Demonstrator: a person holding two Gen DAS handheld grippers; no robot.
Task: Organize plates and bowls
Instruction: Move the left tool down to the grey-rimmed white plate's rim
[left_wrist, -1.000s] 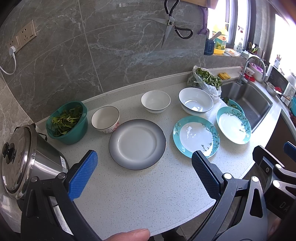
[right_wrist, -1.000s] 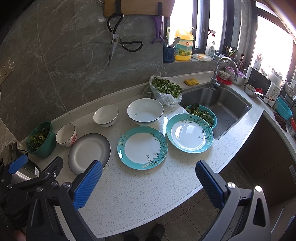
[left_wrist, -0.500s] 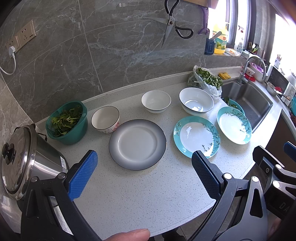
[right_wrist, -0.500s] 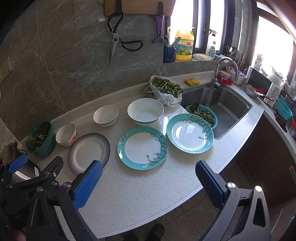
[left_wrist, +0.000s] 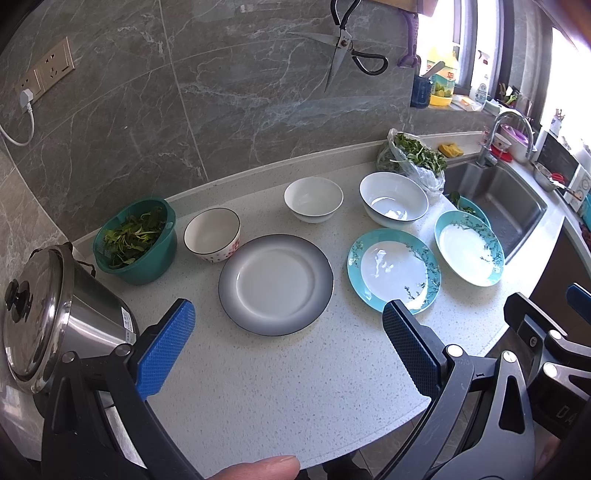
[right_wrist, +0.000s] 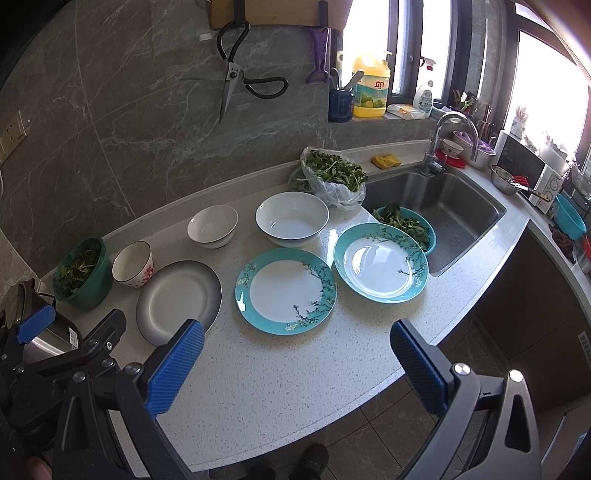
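Above a white counter (left_wrist: 280, 384), the left gripper (left_wrist: 288, 339) and right gripper (right_wrist: 295, 354) hover with jaws spread wide, holding and touching nothing. Beyond them lie a grey plate (left_wrist: 275, 284), two teal plates (right_wrist: 286, 290) (right_wrist: 380, 263) and three bowls (left_wrist: 212, 234) (left_wrist: 313, 199) (left_wrist: 393, 203), all apart.

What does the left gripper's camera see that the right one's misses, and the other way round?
Only the left view shows the whole pot lid, a plugged-in wall socket and a fingertip at the bottom edge. Only the right view shows the cutting board above the scissors, the whole green-filled teal basket in the sink, and the floor. Both show three plates, three bowls, the green colander and open grippers: left, right.
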